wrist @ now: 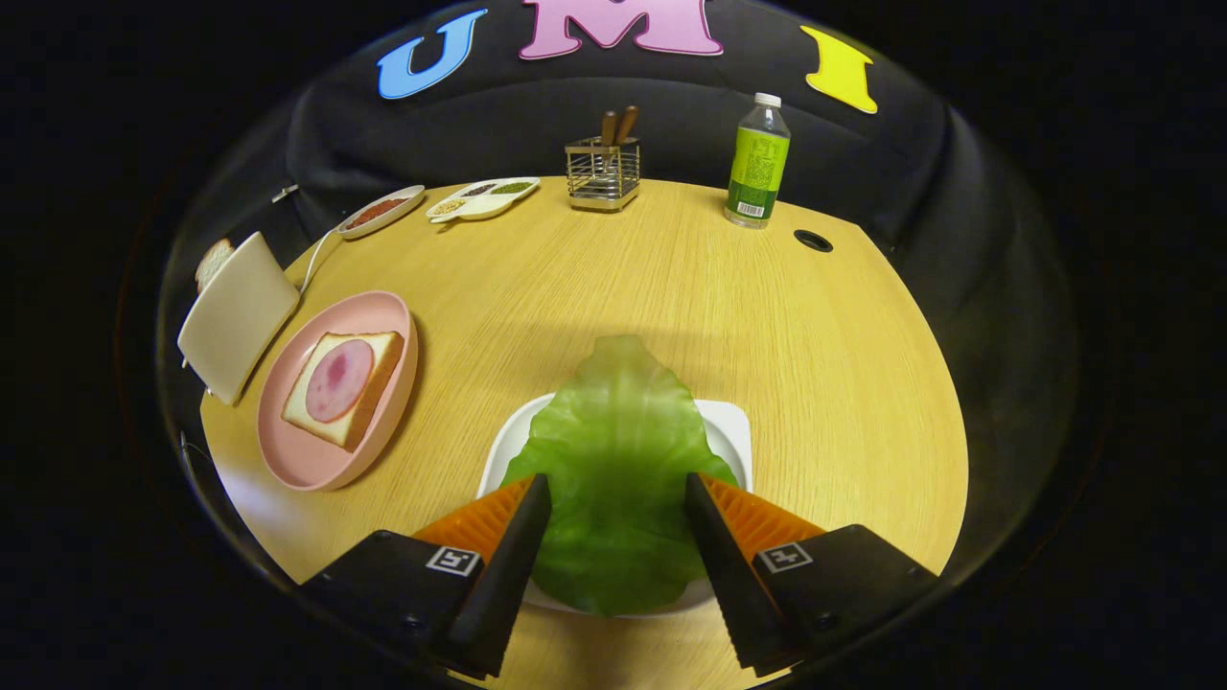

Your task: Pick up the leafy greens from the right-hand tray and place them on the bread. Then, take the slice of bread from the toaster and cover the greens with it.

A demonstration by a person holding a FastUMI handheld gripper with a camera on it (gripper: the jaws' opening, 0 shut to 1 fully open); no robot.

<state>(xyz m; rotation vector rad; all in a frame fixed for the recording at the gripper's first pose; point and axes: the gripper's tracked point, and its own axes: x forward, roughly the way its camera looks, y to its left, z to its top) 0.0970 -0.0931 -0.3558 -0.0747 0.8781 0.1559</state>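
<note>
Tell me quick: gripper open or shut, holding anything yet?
Gripper: open, holding nothing; its fingers stand apart on either side of the leafy greens, which lie on the white tray.

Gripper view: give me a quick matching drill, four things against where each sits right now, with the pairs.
Things:
1. lettuce leaf
2. ham
3. bottle
4. toaster

Places:
A. on the bread in the pink plate
B. far side of the table, beside the utensil rack
C. on the white tray, between the open fingers of the gripper
D. at the table's edge, just beyond the pink plate

Pairs: 1-C, 2-A, 3-B, 4-D
</note>
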